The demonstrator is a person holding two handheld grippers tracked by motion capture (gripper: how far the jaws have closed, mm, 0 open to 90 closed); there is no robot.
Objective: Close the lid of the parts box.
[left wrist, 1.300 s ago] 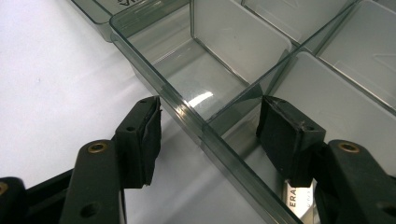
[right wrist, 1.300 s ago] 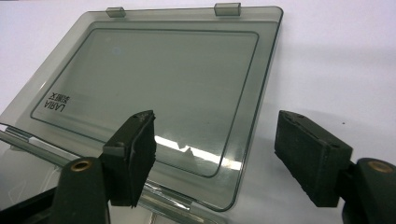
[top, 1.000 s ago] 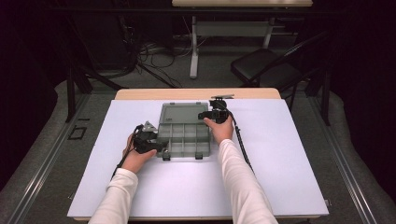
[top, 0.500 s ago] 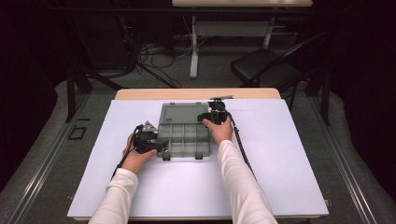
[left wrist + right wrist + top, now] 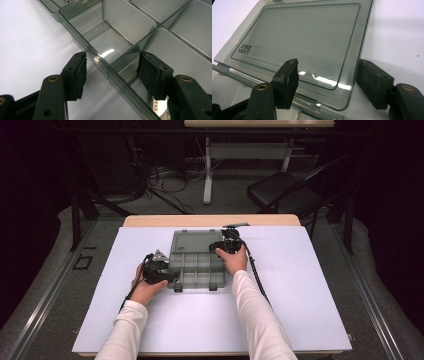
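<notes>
An open, clear grey compartment box lies mid-table, its lid folded flat behind it. My left gripper is at the box's left front corner. In the left gripper view it stands open astride the box's side wall, one jaw outside and one inside a compartment. My right gripper is at the lid's right side. In the right gripper view it is open, with the lid's corner between its jaws. The compartments look bare.
A white mat covers the table, whose wooden far edge shows behind it. Two dark latches hang off the box's front. Beyond the table are a black chair, floor cables and another table's legs.
The right gripper has edged slightly left, closer over the lid. The left gripper has barely moved. The box stays where it was.
</notes>
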